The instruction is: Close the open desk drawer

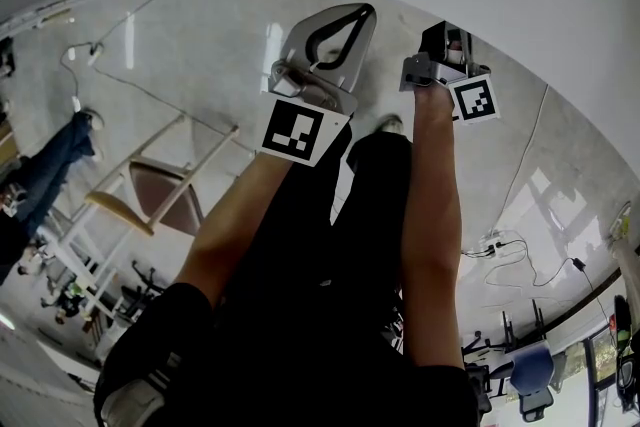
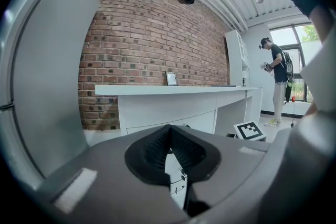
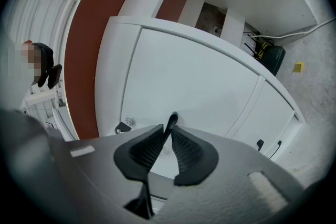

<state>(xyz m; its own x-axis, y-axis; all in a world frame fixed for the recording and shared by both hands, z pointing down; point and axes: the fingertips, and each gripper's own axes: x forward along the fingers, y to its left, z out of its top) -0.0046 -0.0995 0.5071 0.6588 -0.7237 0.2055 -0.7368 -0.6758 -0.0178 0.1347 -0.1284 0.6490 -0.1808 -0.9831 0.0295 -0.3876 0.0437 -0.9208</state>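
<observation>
Brick wall (image 2: 147, 34) backs the white desk (image 2: 173, 99), which stands against it. White drawer front (image 3: 194, 92) fills the right gripper view; how far out it stands cannot be judged. Right gripper (image 3: 167, 127): jaws narrowly apart, pads pinching the thin dark drawer handle (image 3: 171, 119). Left gripper (image 2: 170, 131): jaws fully together, nothing between them, held apart from the desk.

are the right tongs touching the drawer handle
Touching. The right gripper view shows the right tongs closed on the thin dark handle, a pad pressed against each side.
</observation>
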